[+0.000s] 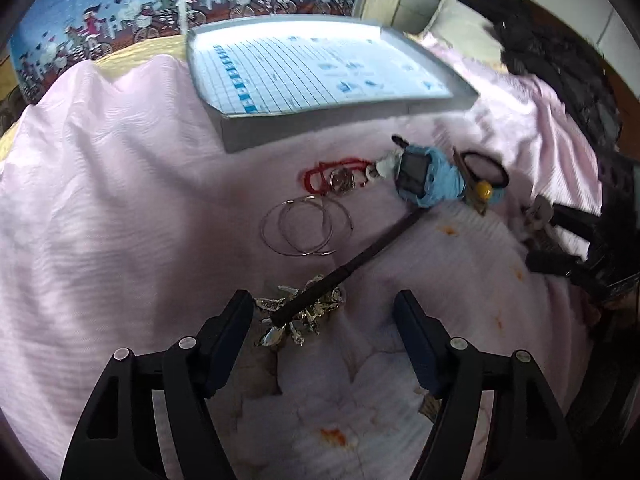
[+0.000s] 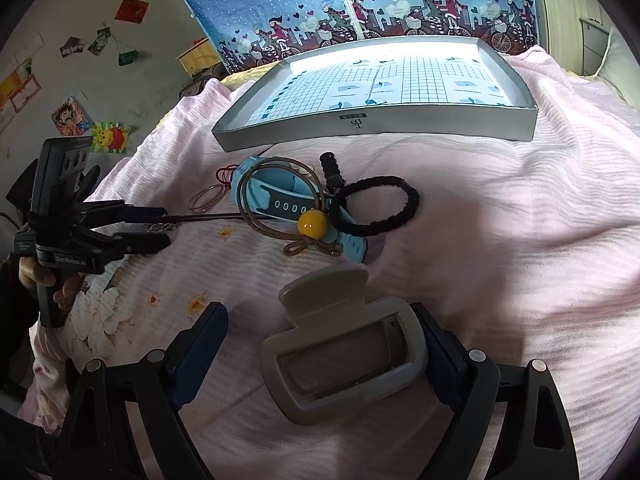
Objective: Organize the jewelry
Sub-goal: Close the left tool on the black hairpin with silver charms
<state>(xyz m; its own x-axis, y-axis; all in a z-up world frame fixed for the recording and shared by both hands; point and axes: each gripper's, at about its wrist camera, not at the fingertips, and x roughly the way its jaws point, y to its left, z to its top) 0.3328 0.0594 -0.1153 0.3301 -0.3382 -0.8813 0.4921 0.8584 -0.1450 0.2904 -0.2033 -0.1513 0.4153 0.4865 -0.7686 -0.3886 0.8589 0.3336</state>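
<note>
The left gripper (image 1: 324, 320) stands wide over the pink bedspread (image 1: 120, 200), holding nothing. A gold-and-silver jewelry cluster (image 1: 300, 316) lies between its fingers, toward the left finger, and a thin dark stick (image 1: 352, 264) runs from that cluster toward 1 o'clock up to a blue watch (image 1: 424, 176). At 12 o'clock from the gripper lie two silver hoops (image 1: 306, 226), overlapping, and beyond them a red cord with a pendant (image 1: 332, 174). A shallow grey tray (image 1: 320, 128) with a blue grid lining sits further out at 12 o'clock, near the bed's far edge.

The right gripper (image 2: 320, 344) is also wide. A grey claw clip (image 2: 340, 360) lies between its fingers, against the right finger (image 2: 436, 344) and apart from the left one. At 12 o'clock lie the blue watch (image 2: 280, 200), a brown hair tie with a yellow bead (image 2: 310, 222) and a black hair tie (image 2: 376, 206), close together. Bare bedspread (image 2: 520, 220) stretches from 1 to 3 o'clock.
</note>
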